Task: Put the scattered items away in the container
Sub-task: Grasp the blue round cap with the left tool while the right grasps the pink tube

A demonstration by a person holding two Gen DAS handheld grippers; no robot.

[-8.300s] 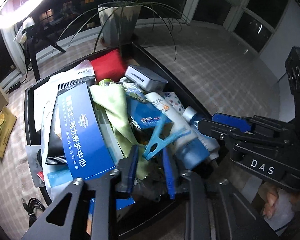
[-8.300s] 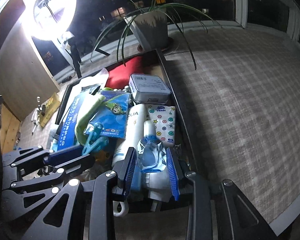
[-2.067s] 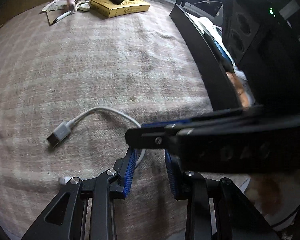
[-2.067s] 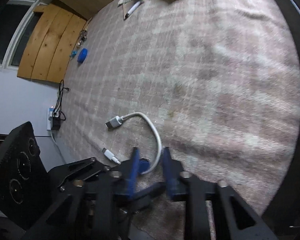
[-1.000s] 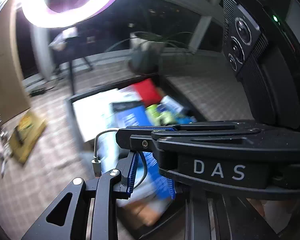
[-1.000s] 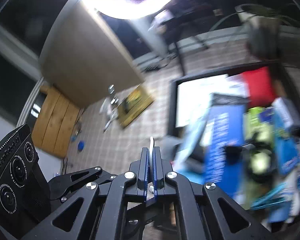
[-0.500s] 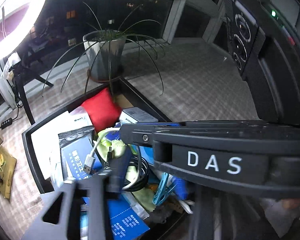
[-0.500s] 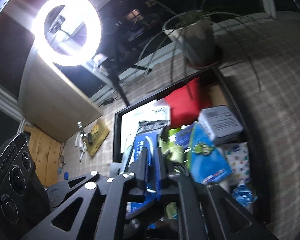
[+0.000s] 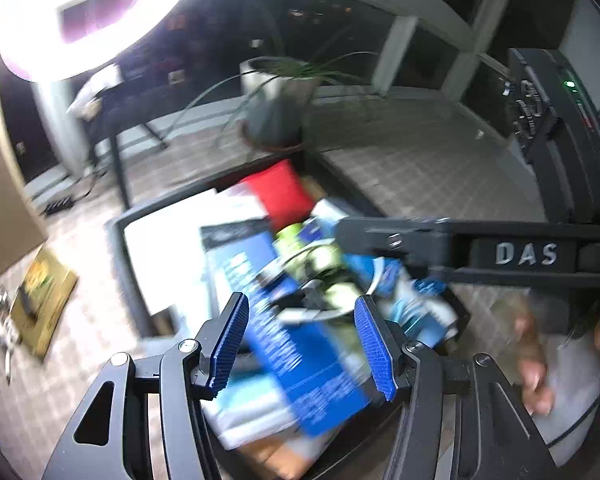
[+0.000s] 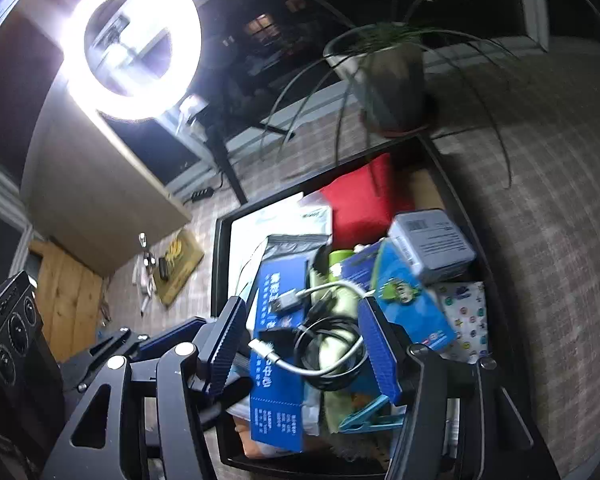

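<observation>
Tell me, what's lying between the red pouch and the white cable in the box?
In the right wrist view, a lime-green item sits between the red pouch and the white cable.

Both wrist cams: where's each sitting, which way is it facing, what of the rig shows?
Left wrist: on the left gripper, tilted down at the container; right gripper and a hand show at right.
Right wrist: on the right gripper, jaws opening above the white cable; left gripper at lower left.
Shared: container, potted plant, ring light.
</observation>
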